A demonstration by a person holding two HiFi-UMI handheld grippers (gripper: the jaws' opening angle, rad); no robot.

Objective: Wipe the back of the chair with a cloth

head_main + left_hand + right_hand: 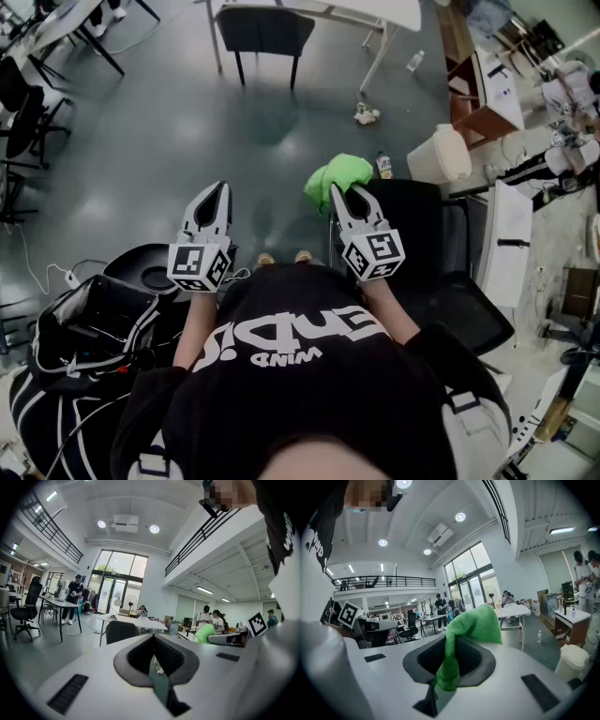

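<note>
In the head view my right gripper [339,191] is shut on a bright green cloth [338,177], which bunches up past its tips. The right gripper view shows the cloth [471,625] pinched between the jaws of that gripper [449,645] and draped over them. A black office chair [422,225] stands just right of and under this gripper, its mesh part [459,314] towards me. My left gripper [217,189] is held level to the left, apart from the chair. It is shut with nothing in it [153,638]. From the left gripper view the cloth [205,633] shows at the right.
A black bag with white cords [94,328] and a round black base [155,272] lie at the left. A white bin [441,155], a bottle [383,166] and a brown cabinet [478,94] are beyond the chair. Another chair [265,30] stands at a white table [328,9] far ahead.
</note>
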